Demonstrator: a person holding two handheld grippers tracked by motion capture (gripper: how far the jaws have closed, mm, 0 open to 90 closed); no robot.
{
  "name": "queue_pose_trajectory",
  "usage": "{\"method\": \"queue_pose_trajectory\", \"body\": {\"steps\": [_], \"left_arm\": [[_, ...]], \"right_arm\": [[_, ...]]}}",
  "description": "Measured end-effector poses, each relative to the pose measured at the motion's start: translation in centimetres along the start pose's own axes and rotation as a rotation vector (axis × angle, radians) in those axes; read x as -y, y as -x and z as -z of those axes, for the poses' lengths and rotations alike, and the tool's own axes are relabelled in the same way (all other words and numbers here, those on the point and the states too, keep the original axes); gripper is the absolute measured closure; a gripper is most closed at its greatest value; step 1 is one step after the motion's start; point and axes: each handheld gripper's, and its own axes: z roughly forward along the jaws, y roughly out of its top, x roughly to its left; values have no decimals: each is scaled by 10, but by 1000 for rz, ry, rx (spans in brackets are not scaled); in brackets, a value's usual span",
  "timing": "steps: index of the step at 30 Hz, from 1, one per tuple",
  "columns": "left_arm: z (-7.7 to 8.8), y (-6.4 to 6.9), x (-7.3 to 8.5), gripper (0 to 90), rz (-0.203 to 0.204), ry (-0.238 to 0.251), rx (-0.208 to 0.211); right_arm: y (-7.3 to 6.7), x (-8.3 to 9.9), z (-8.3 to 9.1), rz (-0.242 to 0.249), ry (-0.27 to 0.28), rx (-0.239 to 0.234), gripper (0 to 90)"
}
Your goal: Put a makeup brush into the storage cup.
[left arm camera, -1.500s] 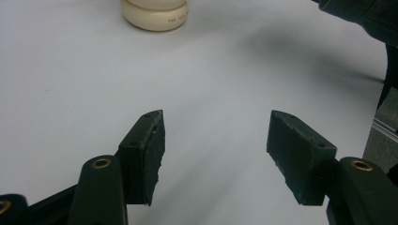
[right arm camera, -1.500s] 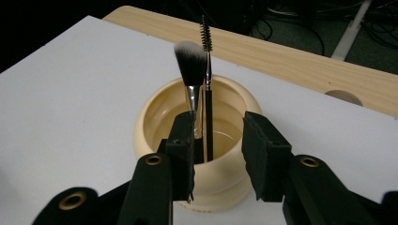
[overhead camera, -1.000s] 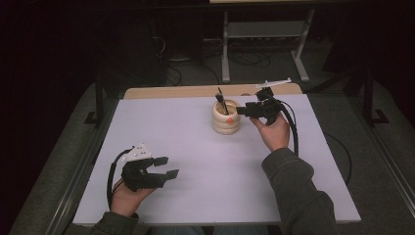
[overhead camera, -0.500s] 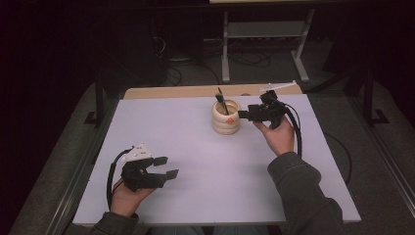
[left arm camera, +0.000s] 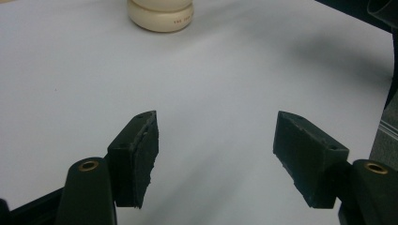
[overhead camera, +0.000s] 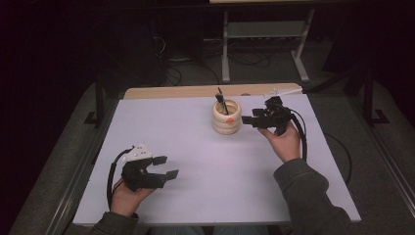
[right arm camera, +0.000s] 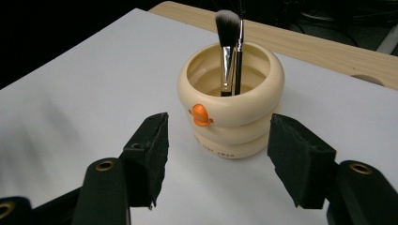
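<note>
A cream ringed cup point(overhead camera: 226, 117) with an orange knob stands at the far middle of the white table point(overhead camera: 195, 147). Two makeup brushes point(right arm camera: 228, 47) stand upright inside the cup point(right arm camera: 231, 103). My right gripper point(overhead camera: 249, 116) hovers just right of the cup, pointing at it, apart from it. Its jaws have just been opening and nothing is between them point(right arm camera: 218, 154). My left gripper point(overhead camera: 168, 167) rests near the front left, far from the cup point(left arm camera: 161, 16). Its jaws have also just been opening, with bare table between them point(left arm camera: 216, 154).
A wooden strip point(overhead camera: 171, 91) runs along the table's far edge. A metal stand point(overhead camera: 264, 34) and cables lie on the dark floor behind. A black cable loops from each gripper.
My right gripper has drawn back to the right, away from the cup, and its jaws stand wider. The left hand has stayed where it was.
</note>
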Motion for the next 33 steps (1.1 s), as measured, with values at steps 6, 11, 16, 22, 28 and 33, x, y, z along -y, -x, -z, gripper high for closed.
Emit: {"method": "queue_pose_trajectory", "body": {"steps": [6,11,16,22,28,33], "left_arm": [[-2,1,0,295,-5,-4,-1],[-1,1,0,291,-7,-5,-6],[-1,1,0,287,-13,-4,-9],[0,0,1,281,-17,-5,-11],[0,0,1,277,-10,-4,-12],[1,-1,1,275,-9,-1,-15]], "right_arm": [[-3,8,4,14,-4,-1,376],[-4,11,8,24,-1,-6,372],[-6,14,13,25,7,-15,369],[-9,18,15,42,10,-16,365],[-13,23,16,59,4,-20,362],[-13,27,18,52,-3,-19,360]]}}
